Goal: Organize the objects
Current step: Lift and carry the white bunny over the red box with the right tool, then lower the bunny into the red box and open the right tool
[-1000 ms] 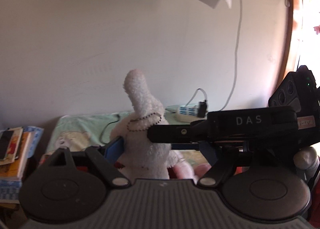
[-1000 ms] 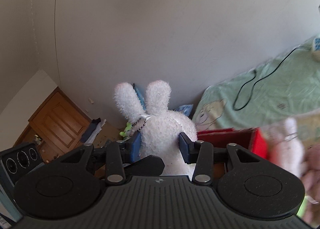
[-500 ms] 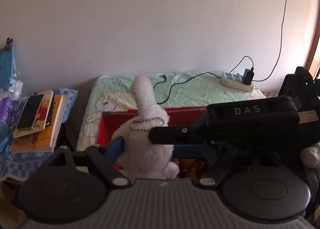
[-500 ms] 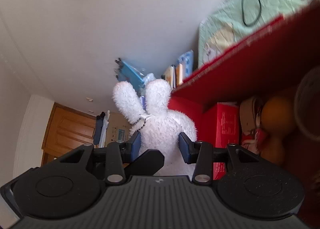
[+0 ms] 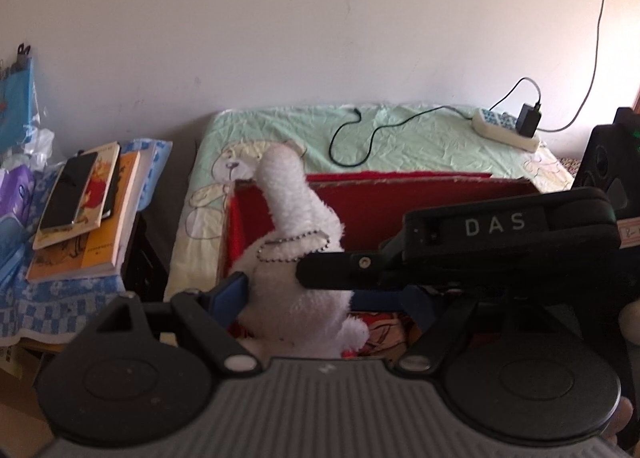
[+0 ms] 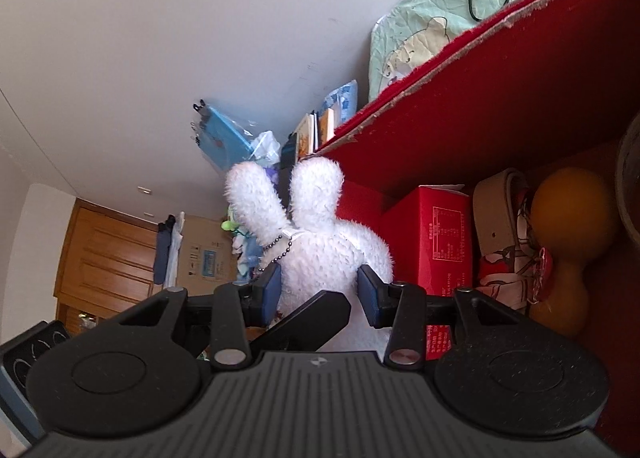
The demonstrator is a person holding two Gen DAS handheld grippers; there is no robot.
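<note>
A white plush rabbit point(image 6: 320, 250) with a bead chain at its neck is held by my right gripper point(image 6: 320, 292), whose blue pads press into both its sides. In the left wrist view the rabbit point(image 5: 296, 266) hangs over the left end of an open red box point(image 5: 400, 176). My left gripper point(image 5: 322, 298) stands wide around it. Its left pad point(image 5: 230, 290) touches the plush, while the right pad is apart from it, behind the right gripper's black finger point(image 5: 340, 270). Inside the box point(image 6: 500, 98) lie a red carton point(image 6: 432, 242), a belt point(image 6: 496, 210) and an orange gourd-shaped object point(image 6: 568, 226).
The box sits on a green bear-print sheet point(image 5: 400, 130) bearing a power strip point(image 5: 504, 130) and a black cable point(image 5: 360, 138). A stack of books with a phone on top point(image 5: 80, 210) lies to the left. A wooden door point(image 6: 108, 258) shows far off.
Both views have tilted down from the wall. The rabbit has come down with the grippers over the red box, whose inside now shows. The grip on it looks the same.
</note>
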